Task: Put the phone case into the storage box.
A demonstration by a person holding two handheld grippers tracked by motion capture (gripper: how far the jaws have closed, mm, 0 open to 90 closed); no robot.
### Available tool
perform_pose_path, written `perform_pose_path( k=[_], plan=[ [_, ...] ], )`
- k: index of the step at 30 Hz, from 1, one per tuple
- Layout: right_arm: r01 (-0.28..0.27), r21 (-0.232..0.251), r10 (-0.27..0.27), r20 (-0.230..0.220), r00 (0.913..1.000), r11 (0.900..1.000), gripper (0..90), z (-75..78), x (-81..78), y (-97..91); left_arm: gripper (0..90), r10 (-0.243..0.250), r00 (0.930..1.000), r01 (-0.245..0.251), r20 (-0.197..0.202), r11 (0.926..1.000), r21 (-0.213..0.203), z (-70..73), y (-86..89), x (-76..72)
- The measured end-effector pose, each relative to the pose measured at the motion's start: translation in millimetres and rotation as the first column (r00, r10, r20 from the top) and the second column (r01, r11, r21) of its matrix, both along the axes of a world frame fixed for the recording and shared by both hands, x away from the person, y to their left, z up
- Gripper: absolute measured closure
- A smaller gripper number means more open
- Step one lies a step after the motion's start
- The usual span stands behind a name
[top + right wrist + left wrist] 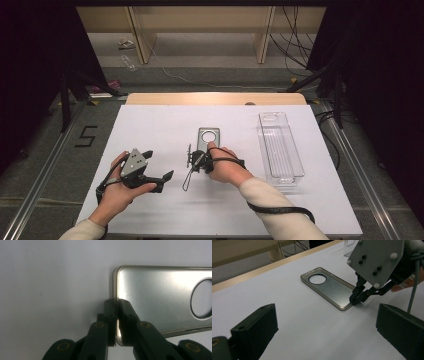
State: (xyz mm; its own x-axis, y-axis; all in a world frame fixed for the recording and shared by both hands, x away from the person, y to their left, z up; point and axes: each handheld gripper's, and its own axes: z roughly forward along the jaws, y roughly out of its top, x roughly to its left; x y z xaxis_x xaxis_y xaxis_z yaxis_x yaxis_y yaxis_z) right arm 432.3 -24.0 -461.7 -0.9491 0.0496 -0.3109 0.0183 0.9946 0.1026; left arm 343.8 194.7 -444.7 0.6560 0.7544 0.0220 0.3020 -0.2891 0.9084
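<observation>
A silver metal phone case [208,136] with a round camera hole lies flat on the white table top, near the middle. My right gripper [196,159] sits at its near short end. In the right gripper view the case [155,295] has its rim pinched between the two black jaws, so the right gripper [116,302] is shut on that edge. The left gripper view shows the same grip [354,301] on the corner of the case [332,288]. My left gripper [159,165] rests to the left, open [328,330], with nothing between its jaws.
A clear plastic tray [280,145] stands lengthwise at the right of the white sheet [150,125]. The wooden table edge [215,98] runs along the far side. A black cable [280,210] trails over the right forearm.
</observation>
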Motion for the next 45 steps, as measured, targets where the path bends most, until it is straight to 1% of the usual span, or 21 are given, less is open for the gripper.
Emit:
perform_pose_path(
  k=[6,8,14,15,25,26,27,29,30,31,33,34,35,36,38,39,40,41,42,43,45],
  plan=[
    [-0.004,0.010,0.004,0.004,1.0000,0.9999,85.8,-0.7,0.3,-0.3,3.2,0.000,1.0000,0.000,0.000,1.0000,0.000,0.0,0.0,0.0],
    [-0.003,0.002,0.003,0.003,1.0000,1.0000,86.0,-0.1,0.2,0.0,3.2,0.001,1.0000,-0.001,0.000,1.0000,0.000,-0.1,0.0,0.1],
    [-0.001,0.001,0.001,0.004,1.0000,1.0000,86.4,0.0,-0.3,0.0,3.2,0.002,1.0000,-0.002,0.000,1.0000,-0.002,0.0,0.1,0.1],
    [-0.002,0.014,0.002,0.009,1.0000,0.9999,86.5,-1.0,-0.4,-0.4,3.2,0.001,1.0000,-0.001,0.000,1.0000,-0.001,-0.1,0.1,0.1],
    [-0.004,0.012,0.004,0.012,0.9999,0.9999,87.2,-0.8,-1.5,-1.0,3.2,0.003,1.0000,-0.003,-0.002,1.0000,-0.003,-0.3,0.2,0.2],
    [0.002,0.005,-0.002,0.009,1.0000,1.0000,87.3,-0.3,-2.3,-1.1,3.2,0.003,1.0000,-0.003,-0.002,1.0000,-0.003,-0.4,0.2,0.2],
    [0.002,0.025,-0.003,0.015,0.9999,0.9997,87.4,-1.5,-2.5,-1.5,3.2,0.002,1.0000,-0.002,-0.002,1.0000,-0.002,-0.3,0.3,0.1],
    [0.002,0.021,-0.002,0.013,0.9999,0.9998,87.5,-0.8,-2.7,-2.3,3.2,0.004,1.0000,-0.004,-0.004,1.0000,-0.004,-0.5,0.2,0.2],
    [-0.002,0.031,0.001,0.016,0.9999,0.9995,87.6,-1.1,-2.5,-3.2,3.2,0.002,1.0000,-0.002,-0.004,1.0000,-0.003,-0.5,0.3,0.3],
    [0.007,0.039,-0.008,0.018,0.9998,0.9992,87.6,-0.8,-3.4,-4.3,3.3,0.002,1.0000,-0.002,-0.004,1.0000,-0.003,-0.6,0.3,0.3],
    [0.009,0.045,-0.010,0.020,0.9997,0.9990,87.6,-1.1,-3.6,-4.7,3.3,0.002,1.0000,-0.002,-0.005,1.0000,-0.003,-0.6,0.3,0.3],
    [0.011,0.060,-0.013,0.020,0.9997,0.9981,87.7,-2.0,-4.1,-5.4,3.3,0.004,1.0000,-0.004,-0.005,1.0000,-0.004,-0.6,0.2,0.2],
    [0.010,0.063,-0.011,0.021,0.9997,0.9979,87.7,-2.1,-4.2,-5.9,3.3,0.003,1.0000,-0.003,-0.005,1.0000,-0.003,-0.6,0.3,0.3],
    [0.010,0.051,-0.011,0.020,0.9997,0.9986,87.7,-1.0,-4.4,-6.4,3.3,0.003,1.0000,-0.003,-0.005,1.0000,-0.003,-0.6,0.3,0.2],
    [0.013,0.053,-0.014,0.023,0.9996,0.9985,87.8,-0.3,-5.2,-7.5,3.3,0.003,1.0000,-0.003,-0.005,1.0000,-0.003,-0.6,0.3,0.3],
    [0.010,0.056,-0.012,0.027,0.9996,0.9984,87.8,0.1,-5.4,-8.2,3.3,0.003,1.0000,-0.003,-0.005,1.0000,-0.002,-0.7,0.3,0.3],
    [0.012,0.074,-0.014,0.032,0.9994,0.9972,87.8,-0.5,-5.9,-9.1,3.3,0.004,1.0000,-0.004,-0.005,1.0000,-0.003,-0.7,0.4,0.3],
    [0.023,0.068,-0.025,0.029,0.9993,0.9974,87.8,0.6,-7.2,-9.8,3.3,0.004,1.0000,-0.004,-0.005,1.0000,-0.002,-0.7,0.4,0.3],
    [0.018,0.079,-0.021,0.031,0.9993,0.9967,87.8,0.7,-7.2,-10.8,3.3,0.004,1.0000,-0.004,-0.006,1.0000,-0.002,-0.7,0.4,0.3],
    [0.016,0.069,-0.019,0.033,0.9993,0.9975,87.8,2.0,-7.5,-11.6,3.3,0.004,1.0000,-0.004,-0.006,1.0000,-0.002,-0.7,0.5,0.4],
    [0.016,0.087,-0.020,0.039,0.9990,0.9960,87.8,2.3,-8.4,-13.6,3.4,0.004,1.0000,-0.004,-0.006,1.0000,-0.001,-0.7,0.5,0.3]
  ],
)
